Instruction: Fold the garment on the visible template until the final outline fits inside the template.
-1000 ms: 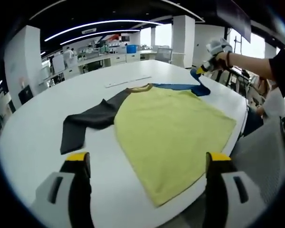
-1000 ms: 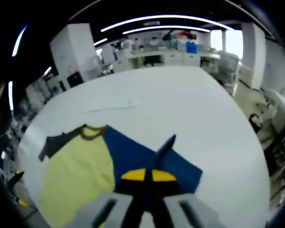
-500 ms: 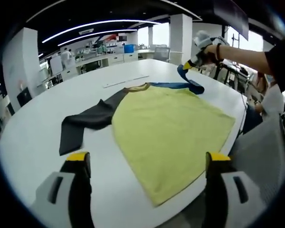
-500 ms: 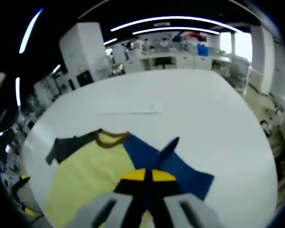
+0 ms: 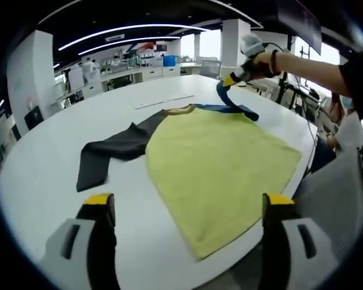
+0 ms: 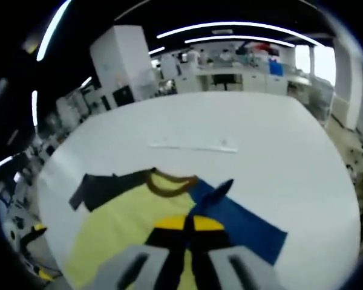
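Right tongs (image 6: 185, 225) clamp raised blue sleeve (image 6: 237, 219) of yellow shirt (image 5: 221, 166) on worktop (image 5: 42, 181); left tongs (image 5: 187, 208) wide.

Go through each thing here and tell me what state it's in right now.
Shirt: spread flat, unfolded, yellow body up.
Blue sleeve: lifted, pinched by the right tool.
Dark sleeve: flat on the table, extended.
Left tool: open, holding nothing.

Matt cloth garment (image 5: 218, 163), smooth white table (image 5: 42, 175)
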A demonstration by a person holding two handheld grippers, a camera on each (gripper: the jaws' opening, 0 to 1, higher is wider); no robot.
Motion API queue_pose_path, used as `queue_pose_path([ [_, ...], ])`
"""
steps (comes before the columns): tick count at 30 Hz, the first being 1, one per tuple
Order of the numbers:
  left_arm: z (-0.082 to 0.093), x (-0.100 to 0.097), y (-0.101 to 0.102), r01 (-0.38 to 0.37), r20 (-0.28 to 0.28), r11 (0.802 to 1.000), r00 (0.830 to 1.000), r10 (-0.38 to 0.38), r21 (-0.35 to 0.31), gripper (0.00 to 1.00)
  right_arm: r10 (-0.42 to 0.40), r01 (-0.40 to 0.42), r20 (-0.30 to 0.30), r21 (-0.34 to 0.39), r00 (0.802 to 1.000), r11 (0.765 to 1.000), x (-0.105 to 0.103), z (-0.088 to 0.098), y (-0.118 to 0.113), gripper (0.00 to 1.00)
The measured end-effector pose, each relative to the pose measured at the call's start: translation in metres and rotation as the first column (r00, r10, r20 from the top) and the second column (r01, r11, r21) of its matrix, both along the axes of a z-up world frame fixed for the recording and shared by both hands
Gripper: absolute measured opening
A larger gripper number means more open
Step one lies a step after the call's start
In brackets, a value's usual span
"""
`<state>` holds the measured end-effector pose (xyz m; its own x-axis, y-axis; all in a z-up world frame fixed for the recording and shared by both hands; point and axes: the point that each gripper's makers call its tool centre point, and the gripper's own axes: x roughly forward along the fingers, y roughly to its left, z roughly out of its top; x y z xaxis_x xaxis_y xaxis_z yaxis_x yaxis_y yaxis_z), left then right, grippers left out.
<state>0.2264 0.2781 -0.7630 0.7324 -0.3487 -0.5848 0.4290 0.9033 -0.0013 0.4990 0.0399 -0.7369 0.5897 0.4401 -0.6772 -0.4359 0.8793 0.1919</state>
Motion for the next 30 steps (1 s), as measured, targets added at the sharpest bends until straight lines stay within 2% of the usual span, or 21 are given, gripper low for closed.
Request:
queue_pose_path([
  [9, -0.006, -0.001, 0.009, -0.014, -0.008, 1.000, 1.000, 0.014, 0.003, 0.99, 0.059, -0.059, 0.006, -0.001, 0.998, 0.998, -0.001, 0.006, 0.038, 0.00],
  [14, -0.002, 0.000, 0.009, -0.023, 0.007, 1.000, 1.000, 0.023, -0.020, 0.98, 0.094, -0.095, 0.019, 0.008, 0.995, 0.995, -0.001, 0.011, 0.060, 0.00],
  [18, -0.004, 0.001, 0.010, -0.024, 0.006, 1.000, 1.000, 0.024, -0.015, 0.98, 0.126, -0.126, 0.027, 0.008, 0.992, 0.992, -0.007, 0.016, 0.077, 0.00],
  [26, -0.004, -0.001, 0.011, -0.033, 0.005, 0.999, 0.999, 0.034, -0.019, 0.98, 0.182, -0.182, 0.039, -0.004, 0.983, 0.983, -0.008, 0.019, 0.102, 0.00],
  [28, -0.004, -0.001, 0.011, -0.036, 0.006, 0.999, 0.999, 0.036, -0.020, 0.98, 0.191, -0.191, 0.041, -0.008, 0.981, 0.982, -0.016, 0.020, 0.107, 0.00],
  [30, -0.005, -0.002, 0.014, -0.042, 0.004, 0.999, 0.999, 0.042, -0.021, 0.98, 0.204, -0.203, 0.044, -0.010, 0.978, 0.979, -0.009, 0.020, 0.113, 0.00],
])
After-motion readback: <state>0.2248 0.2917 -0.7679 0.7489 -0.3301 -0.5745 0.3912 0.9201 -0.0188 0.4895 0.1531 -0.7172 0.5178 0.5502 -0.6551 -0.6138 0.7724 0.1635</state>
